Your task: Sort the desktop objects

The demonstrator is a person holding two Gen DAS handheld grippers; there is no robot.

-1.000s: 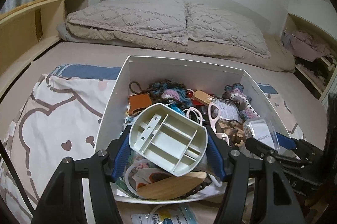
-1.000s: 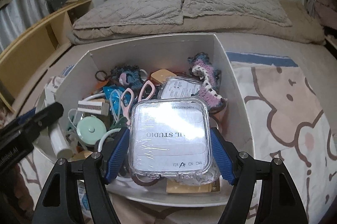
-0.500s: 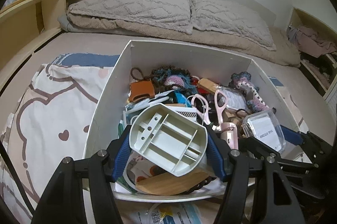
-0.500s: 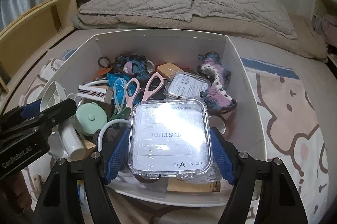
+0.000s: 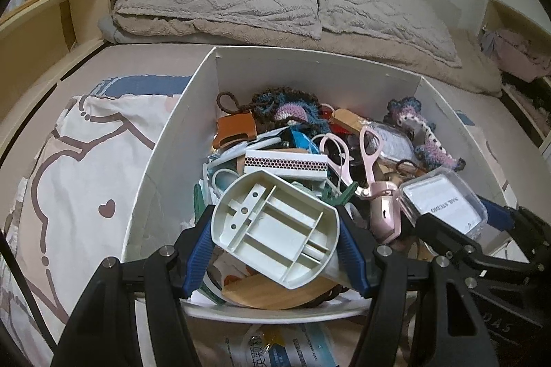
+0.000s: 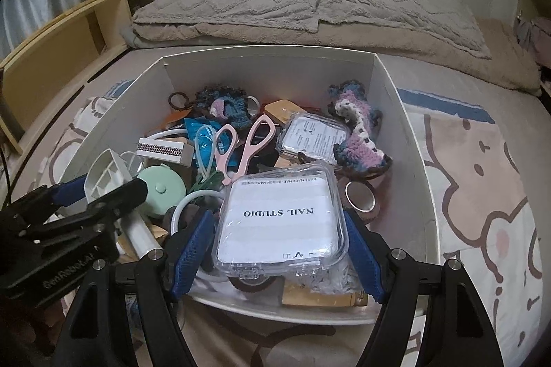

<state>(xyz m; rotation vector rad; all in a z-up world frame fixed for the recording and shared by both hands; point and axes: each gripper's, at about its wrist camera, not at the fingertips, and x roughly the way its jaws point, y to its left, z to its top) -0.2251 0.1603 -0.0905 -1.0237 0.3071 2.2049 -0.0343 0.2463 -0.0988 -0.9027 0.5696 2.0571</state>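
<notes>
Both grippers are sinking lower over the white box (image 5: 165,153) than a second ago. The left gripper (image 5: 275,239) is keeping its fingers clamped on the cream divided tray (image 5: 275,229); the right gripper (image 6: 279,229) is still gripping the clear nail case (image 6: 280,218).

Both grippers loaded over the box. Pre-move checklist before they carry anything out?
1. Left gripper shut on the white divided tray, blue pads on both sides: ok.
2. Right gripper shut on the clear NAIL STUDIO case: ok.
3. Tray sits tilted in the jaws; whether it is lifted off the clutter beneath: cannot tell.
4. Nothing dangling from the case: ok in the right wrist view; its underside is hidden.
5. Spacing between grippers: close together over the white box, so not ok for a crossing move.
6. Drop-off spot for either item: cannot tell, none is in view.
</notes>
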